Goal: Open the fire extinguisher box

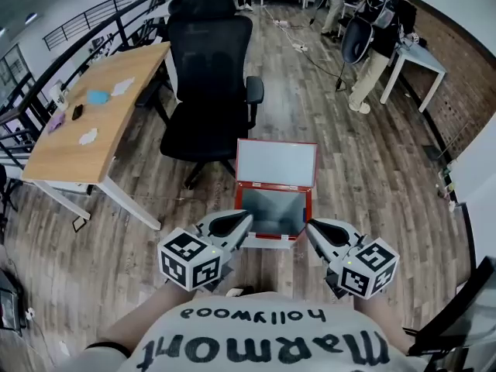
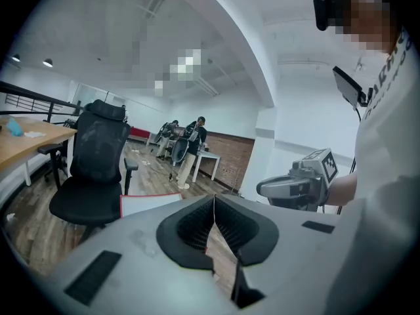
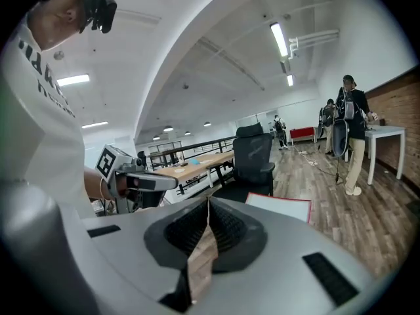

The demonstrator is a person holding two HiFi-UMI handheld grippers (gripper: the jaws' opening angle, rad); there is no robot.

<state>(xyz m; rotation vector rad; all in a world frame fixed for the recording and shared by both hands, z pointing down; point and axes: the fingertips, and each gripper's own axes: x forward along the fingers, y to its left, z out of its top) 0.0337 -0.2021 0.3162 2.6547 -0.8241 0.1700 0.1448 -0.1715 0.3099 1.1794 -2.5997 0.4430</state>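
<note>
Red-framed fire extinguisher box (image 1: 273,211) stands on the wooden floor (image 1: 372,184), its lid (image 1: 277,163) raised upright at the far side, just in front of a black office chair (image 1: 209,76). Left gripper (image 1: 248,220) and right gripper (image 1: 311,228) hang above the box's near corners, one to each side, each with jaws clenched together on nothing. Wooden tabletop (image 1: 93,122) stands farther left.
</note>
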